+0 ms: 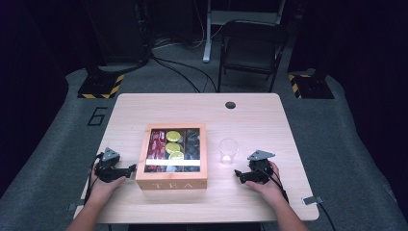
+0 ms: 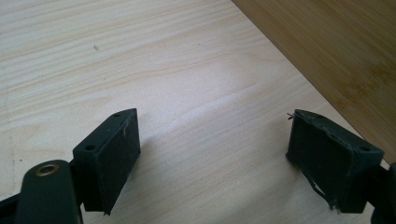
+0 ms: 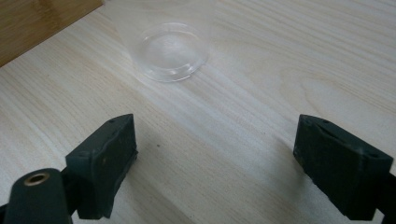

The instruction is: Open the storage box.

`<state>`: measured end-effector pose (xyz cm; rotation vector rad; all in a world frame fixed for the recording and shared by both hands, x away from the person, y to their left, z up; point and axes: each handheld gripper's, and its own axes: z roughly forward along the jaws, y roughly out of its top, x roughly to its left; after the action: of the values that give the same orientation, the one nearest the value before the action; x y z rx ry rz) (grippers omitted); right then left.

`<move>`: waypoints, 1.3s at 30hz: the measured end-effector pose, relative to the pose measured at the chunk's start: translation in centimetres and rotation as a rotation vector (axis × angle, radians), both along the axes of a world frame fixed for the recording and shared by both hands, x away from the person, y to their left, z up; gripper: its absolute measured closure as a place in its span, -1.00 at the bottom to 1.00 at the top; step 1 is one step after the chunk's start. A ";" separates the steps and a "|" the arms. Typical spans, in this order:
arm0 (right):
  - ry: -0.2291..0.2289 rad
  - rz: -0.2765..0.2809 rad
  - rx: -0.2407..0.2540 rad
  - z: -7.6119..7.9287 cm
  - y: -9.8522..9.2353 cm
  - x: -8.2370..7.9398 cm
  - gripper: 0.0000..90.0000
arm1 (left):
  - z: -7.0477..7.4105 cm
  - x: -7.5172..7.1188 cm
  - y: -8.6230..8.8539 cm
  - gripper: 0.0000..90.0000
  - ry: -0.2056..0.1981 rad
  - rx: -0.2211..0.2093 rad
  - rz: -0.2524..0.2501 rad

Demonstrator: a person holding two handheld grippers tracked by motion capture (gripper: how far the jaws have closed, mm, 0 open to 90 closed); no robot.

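Both hand-held grippers [image 1: 129,169] [image 1: 239,175] jaws apart, empty — bare table [image 1: 255,120] between tea box [image 1: 172,184] edge, cup [image 1: 228,150].

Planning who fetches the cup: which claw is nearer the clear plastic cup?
Right. The right claw sits just beside the clear plastic cup, toward the person. The left claw is across the wooden tea box from it.
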<state>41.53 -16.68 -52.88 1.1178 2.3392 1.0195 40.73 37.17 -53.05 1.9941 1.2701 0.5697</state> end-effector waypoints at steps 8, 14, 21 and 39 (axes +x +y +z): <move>0.004 0.000 0.002 0.0 0.0 -0.1 -0.68 | 0.0 0.0 0.0 -0.62 0.000 0.001 0.002; 0.006 0.008 0.011 0.0 0.0 -0.1 -0.66 | 0.0 0.0 0.0 -0.61 0.002 -0.003 0.006; -0.001 0.000 0.010 0.0 -0.1 -0.1 -0.59 | 0.0 -0.1 0.0 -0.58 -0.009 -0.005 0.003; 0.008 -0.053 0.028 1.1 -0.8 -1.2 0.25 | 0.9 -0.2 0.2 -0.12 -0.001 -0.038 0.021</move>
<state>40.31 -17.46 -51.73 1.1902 2.2946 1.0342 40.55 37.40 -52.14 1.9506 1.2939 0.5524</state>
